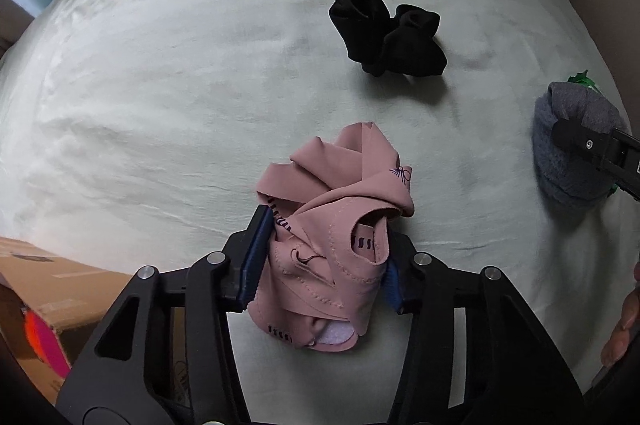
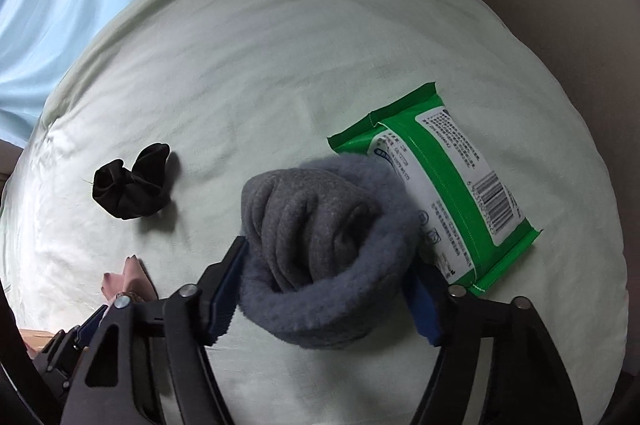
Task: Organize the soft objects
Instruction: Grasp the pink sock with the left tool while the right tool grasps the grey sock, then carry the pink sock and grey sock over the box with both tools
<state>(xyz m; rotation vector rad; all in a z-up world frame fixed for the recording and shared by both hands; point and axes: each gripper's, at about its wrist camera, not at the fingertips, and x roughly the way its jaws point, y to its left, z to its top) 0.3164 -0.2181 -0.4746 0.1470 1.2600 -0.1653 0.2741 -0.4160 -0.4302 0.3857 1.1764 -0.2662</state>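
- The left hand-held gripper (image 1: 324, 265) is clamped on a crumpled pink garment (image 1: 336, 225); its blue-padded fingers (image 1: 256, 253) press in from both sides, and the fabric bulges forward and down past them.
- The pink garment carries small dark printed marks and stitched seams, and it lies bunched on the pale green sheet (image 1: 180, 85) of the bed.
- The right hand-held gripper (image 2: 324, 277) grips a rolled grey fleece bundle (image 2: 320, 245), a darker grey roll tucked inside a fuzzier blue-grey cuff, with a blue pad (image 2: 224, 289) tight against each side.
- Seen from the left wrist, the same grey bundle (image 1: 576, 153) sits at the right edge of the frame, well apart from the pink garment.
- A black fabric item (image 1: 386, 33), crumpled in a loose heap, rests alone on the sheet, beyond the pink garment and apart from both bundles; the right wrist view shows it (image 2: 132, 185) off to the left.
- A green wipes packet (image 2: 440, 177) with a white label and barcode lies flat on the sheet just behind the grey bundle, partly covered by it.
- A cardboard box (image 1: 48, 285) shows beside the bed at the lower left of the left wrist view.
- Light blue cloth (image 2: 60, 25) hangs beyond the far edge of the bed.
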